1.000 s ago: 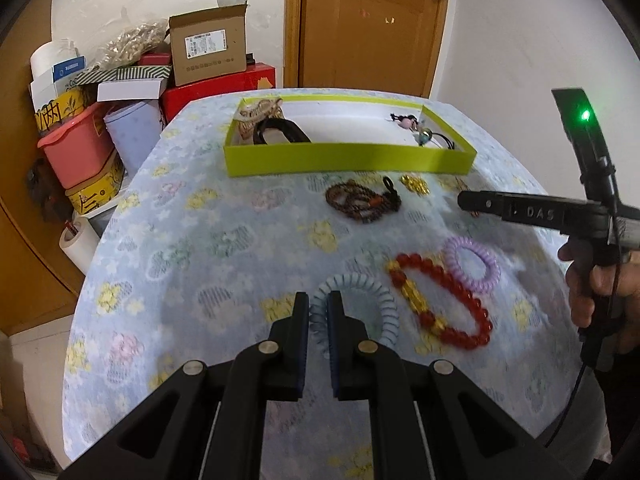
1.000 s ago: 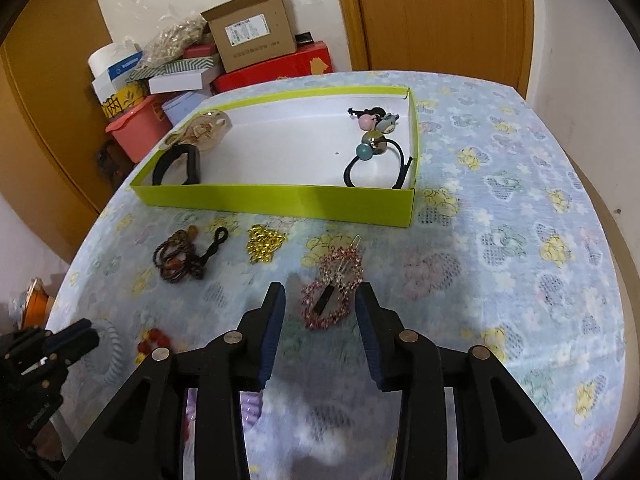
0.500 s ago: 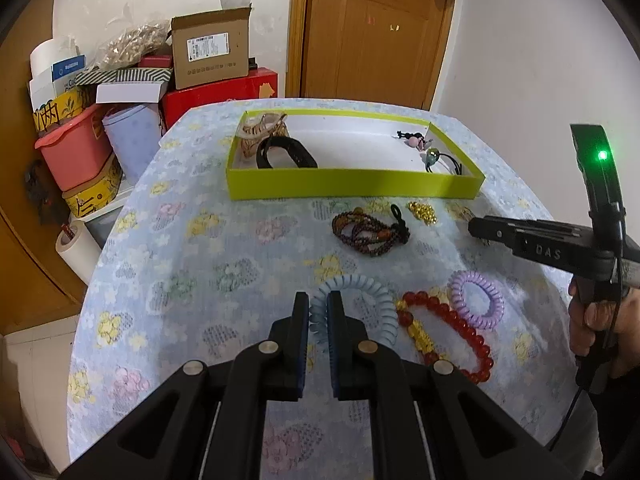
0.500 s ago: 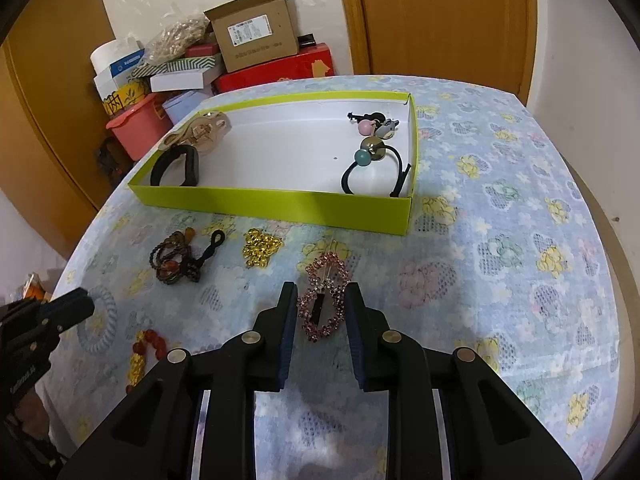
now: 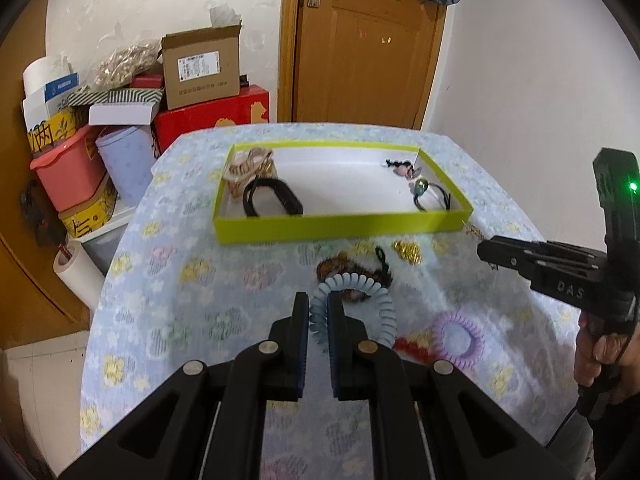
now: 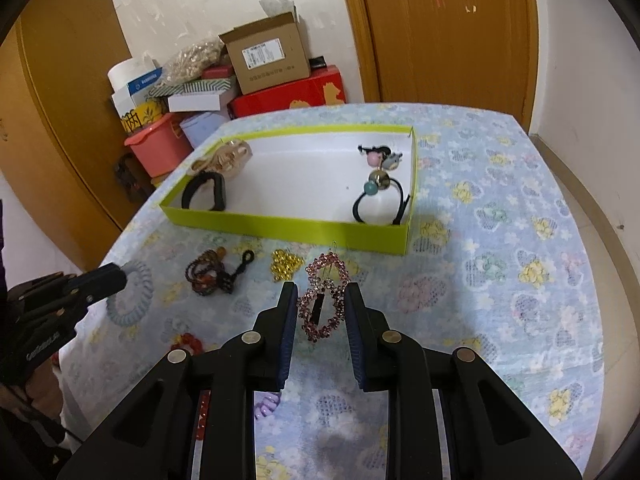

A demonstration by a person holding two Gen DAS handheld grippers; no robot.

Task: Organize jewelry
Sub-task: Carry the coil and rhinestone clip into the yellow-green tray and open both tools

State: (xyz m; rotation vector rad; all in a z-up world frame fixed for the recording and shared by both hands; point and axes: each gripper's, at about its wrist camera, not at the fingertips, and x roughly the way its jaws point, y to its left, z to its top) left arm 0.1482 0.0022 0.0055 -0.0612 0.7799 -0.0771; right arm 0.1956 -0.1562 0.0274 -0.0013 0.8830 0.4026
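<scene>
My left gripper [image 5: 318, 308] is shut on a pale blue coil hair tie [image 5: 374, 300] and holds it above the table. My right gripper [image 6: 321, 300] is shut on a pink rhinestone hair clip [image 6: 322, 308], lifted off the cloth. A lime-green box [image 5: 340, 228] at the back holds a black band [image 5: 272, 202], a beige claw clip [image 5: 248, 166] and beaded hair ties [image 5: 430, 194]. On the cloth lie a brown bead bracelet [image 6: 208, 276], a gold piece [image 6: 285, 265], a purple coil tie [image 5: 460, 338] and a red bead bracelet [image 5: 412, 346].
The table has a floral blue cloth [image 6: 500, 280]. Stacked boxes and tubs [image 5: 120, 128] stand behind its left side. A wooden door [image 5: 368, 52] is at the back. The table edge falls away at right and left.
Both grippers have risen with their items: the blue coil tie and the pink clip are now off the cloth. The right jaws closed onto the clip.
</scene>
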